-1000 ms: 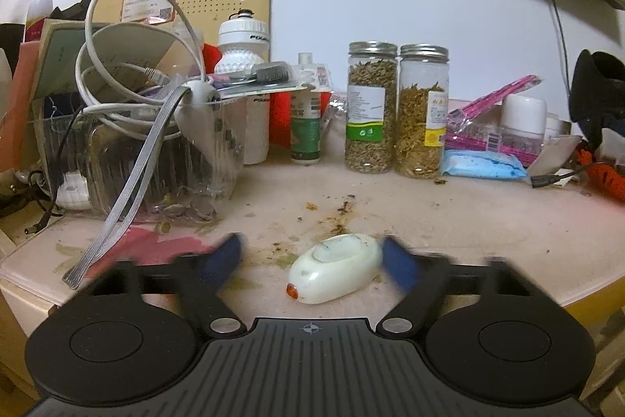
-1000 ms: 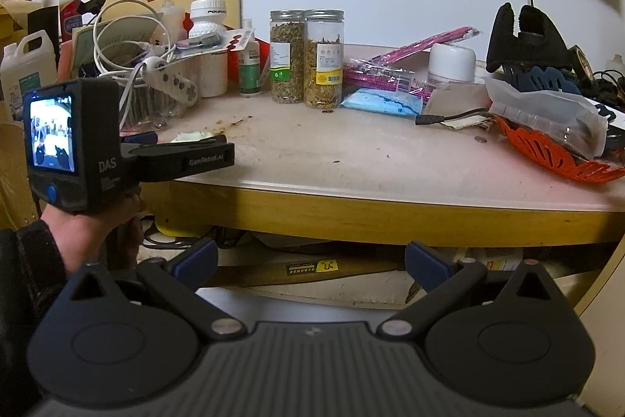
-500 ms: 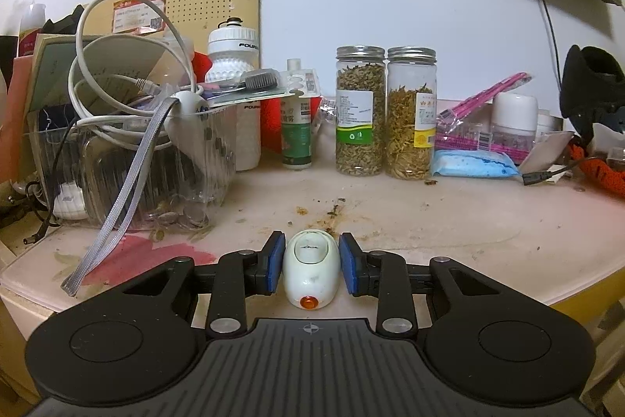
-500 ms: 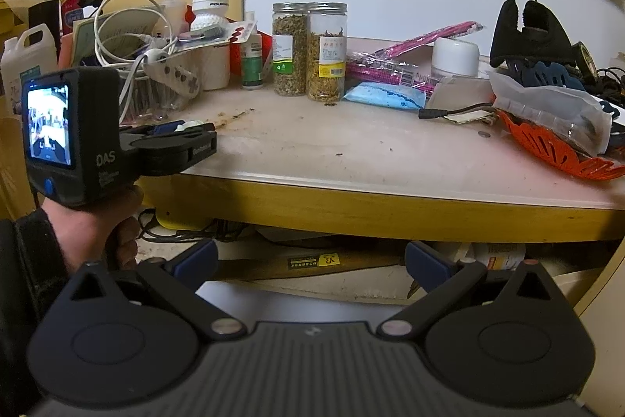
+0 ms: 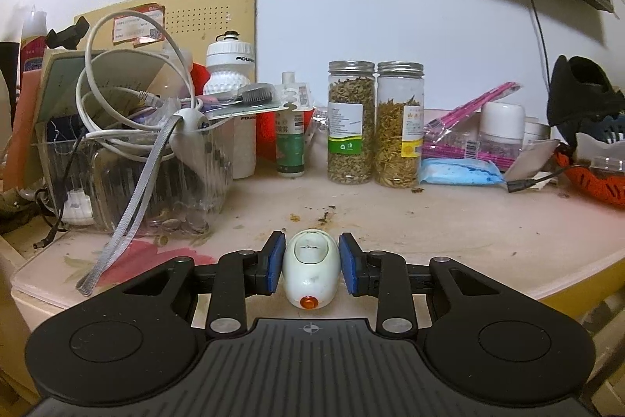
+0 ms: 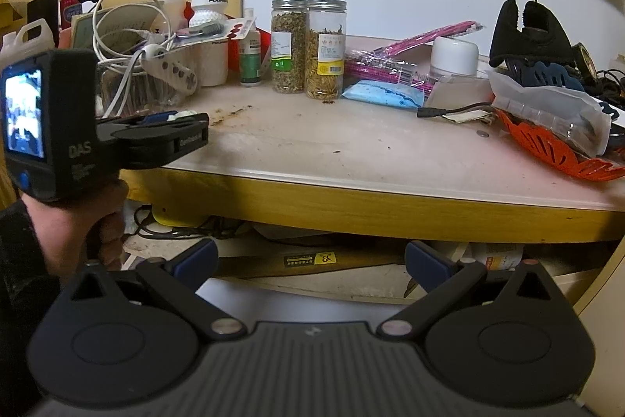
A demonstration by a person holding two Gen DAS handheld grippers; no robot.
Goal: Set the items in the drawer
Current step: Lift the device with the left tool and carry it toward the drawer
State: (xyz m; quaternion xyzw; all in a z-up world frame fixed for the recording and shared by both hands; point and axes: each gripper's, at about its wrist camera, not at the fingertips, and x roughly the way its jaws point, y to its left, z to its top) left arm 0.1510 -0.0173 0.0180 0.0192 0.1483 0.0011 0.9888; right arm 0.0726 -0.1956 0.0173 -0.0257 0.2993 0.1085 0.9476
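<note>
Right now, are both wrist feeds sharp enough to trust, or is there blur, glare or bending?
Left wrist: sharp; the white oval device in the left gripper is crisp, table edge bowed by fisheye. Right wrist: sharp mid-frame, right gripper slightly soft, a dark shadow band along the top.

Bare tabletop (image 6: 351, 147) runs open in front of the two herb jars (image 5: 375, 124). Left of the jars a clear bin (image 5: 156, 178) heaped with cables blocks passage; right of the jars, pink packets (image 5: 468, 120) and an orange basket (image 6: 554, 147) crowd the surface.
</note>
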